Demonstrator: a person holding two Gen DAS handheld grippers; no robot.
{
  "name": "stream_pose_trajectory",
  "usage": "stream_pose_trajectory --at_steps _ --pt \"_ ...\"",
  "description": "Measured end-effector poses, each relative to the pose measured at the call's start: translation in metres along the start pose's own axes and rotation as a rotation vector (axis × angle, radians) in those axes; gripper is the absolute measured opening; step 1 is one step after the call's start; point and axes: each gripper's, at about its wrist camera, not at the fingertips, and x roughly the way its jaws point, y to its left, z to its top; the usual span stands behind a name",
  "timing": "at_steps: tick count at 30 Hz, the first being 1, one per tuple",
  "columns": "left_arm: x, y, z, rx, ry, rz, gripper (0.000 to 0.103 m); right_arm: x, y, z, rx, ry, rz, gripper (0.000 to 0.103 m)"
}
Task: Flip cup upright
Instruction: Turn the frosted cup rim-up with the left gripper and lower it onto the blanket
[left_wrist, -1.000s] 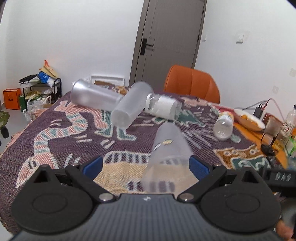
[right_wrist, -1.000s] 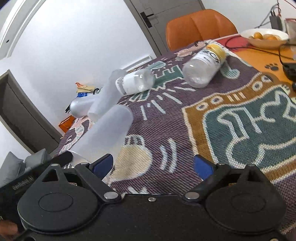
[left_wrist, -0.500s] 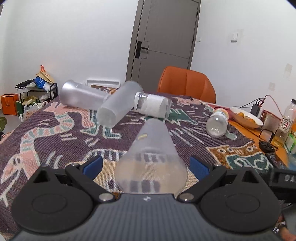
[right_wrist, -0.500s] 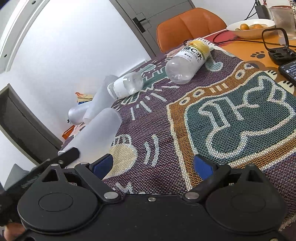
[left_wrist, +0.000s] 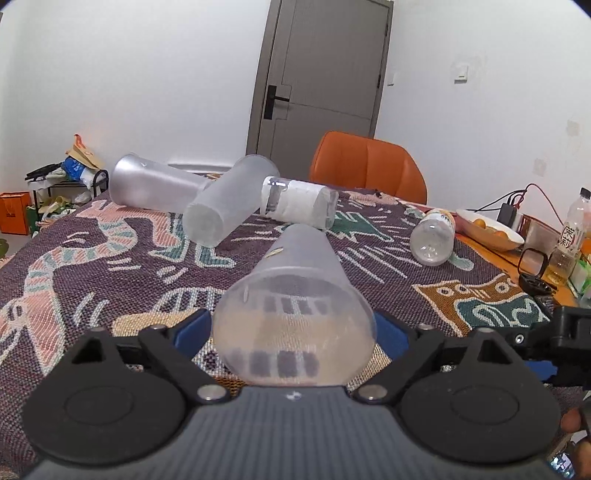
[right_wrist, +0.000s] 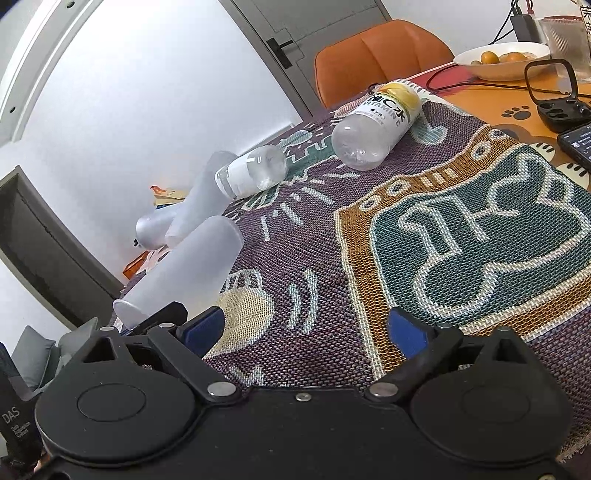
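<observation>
Frosted plastic: the cup (left_wrist: 295, 295) is a translucent tapered tumbler lying between the left gripper's (left_wrist: 293, 332) blue pads, wide mouth toward the camera, narrow closed base pointing away over the woven cloth (left_wrist: 110, 266).
Cup position: low above or on the cloth near the table's front edge; from the right wrist view it (right_wrist: 181, 273) slants at the far left, base raised.
Left gripper: pads sit against both sides of the cup near the rim, so I read it as clamped on the cup, though the contact points are hidden behind the wall.
Right gripper: (right_wrist: 306, 328) fingers spread wide with nothing between them, over the cloth (right_wrist: 461, 236).
Handling: likely light, thin-walled and slightly springy; smooth frosting may slip, and a hard squeeze at the rim could ovalise it. A hold lower on the stiffer body, nearer the base, seems safer for the turn.
Change: a second ago the cup stood steeper, base high and mouth facing down; now the mouth faces the camera and fills more of the view, while the room's horizon has levelled.
Beyond: two more frosted cups (left_wrist: 225, 206) and a clear bottle (left_wrist: 299, 201) lie heaped further back, another bottle (left_wrist: 432, 236) to the right, orange chair (left_wrist: 369, 166) behind.
</observation>
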Motion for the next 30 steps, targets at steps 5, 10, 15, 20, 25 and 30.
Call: stream_pose_trajectory --at_steps 5,10,15,20,25,30 --pt "-0.008 0.002 0.008 -0.012 -0.035 -0.012 0.086 0.001 0.000 0.000 0.002 -0.001 -0.001 0.097" --pt "-0.021 0.000 0.027 0.023 -0.086 -0.011 0.085 0.001 0.000 0.001 0.009 -0.003 -0.001 0.097" --pt "-0.028 -0.002 0.052 0.055 -0.086 -0.012 0.085 0.001 0.000 0.001 0.016 -0.001 0.008 0.097" --pt "-0.032 -0.002 0.083 0.094 -0.051 -0.001 0.085 0.003 0.002 0.002 0.016 0.000 0.015 0.097" --pt "-0.029 -0.003 0.102 0.147 -0.012 0.011 0.085 0.005 0.003 0.003 0.015 0.001 0.024 0.097" --pt "-0.025 -0.007 0.115 0.201 0.018 0.024 0.085 0.007 0.001 0.004 0.019 0.002 0.032 0.097"
